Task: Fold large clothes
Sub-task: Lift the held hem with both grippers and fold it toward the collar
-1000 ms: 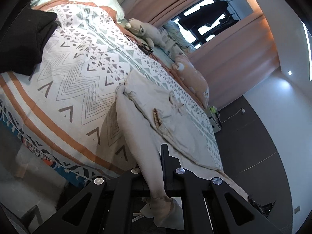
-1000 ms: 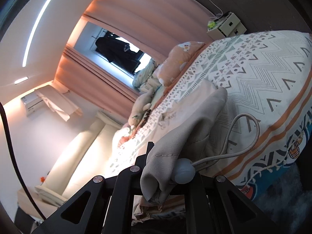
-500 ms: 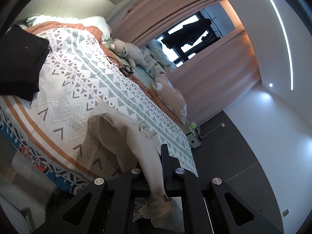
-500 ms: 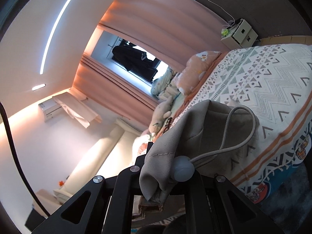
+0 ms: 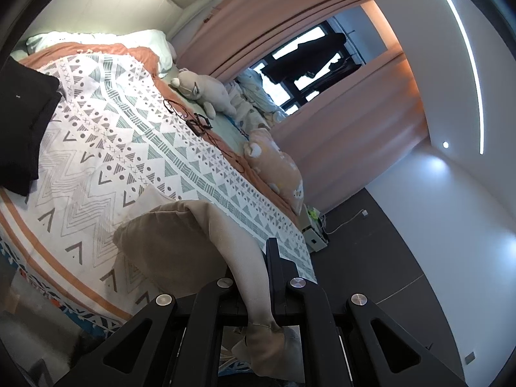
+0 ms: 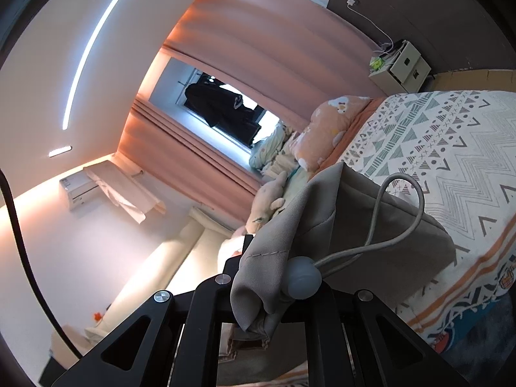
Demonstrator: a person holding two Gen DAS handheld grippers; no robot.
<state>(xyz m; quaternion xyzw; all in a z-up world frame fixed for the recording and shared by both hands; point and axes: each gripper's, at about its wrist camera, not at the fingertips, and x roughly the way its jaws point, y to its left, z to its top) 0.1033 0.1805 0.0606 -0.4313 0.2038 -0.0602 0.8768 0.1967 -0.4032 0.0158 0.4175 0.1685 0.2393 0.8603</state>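
Note:
A large beige garment (image 5: 180,245) hangs lifted over the patterned bedspread (image 5: 122,148). My left gripper (image 5: 258,287) is shut on one edge of it, and a strip of the cloth runs down between the fingers. In the right wrist view the same beige garment (image 6: 361,225) is bunched in my right gripper (image 6: 267,277), which is shut on its hem. A grey drawcord (image 6: 416,206) loops out of the cloth, and its round toggle (image 6: 301,277) sits beside the right finger. Most of the garment's lower part is hidden behind the gripper frames.
A black folded garment (image 5: 22,122) lies at the bed's left. Glasses and a cable (image 5: 193,119) rest on the bedspread near plush toys (image 5: 206,93) and an orange pillow (image 5: 280,167). Pink curtains (image 6: 258,45) frame a window. A bedside cabinet (image 6: 403,67) stands past the bed.
Both grippers have risen with the beige garment, which has left the bed and now hangs bunched between them. Each view shows more wall, curtain and ceiling than before.

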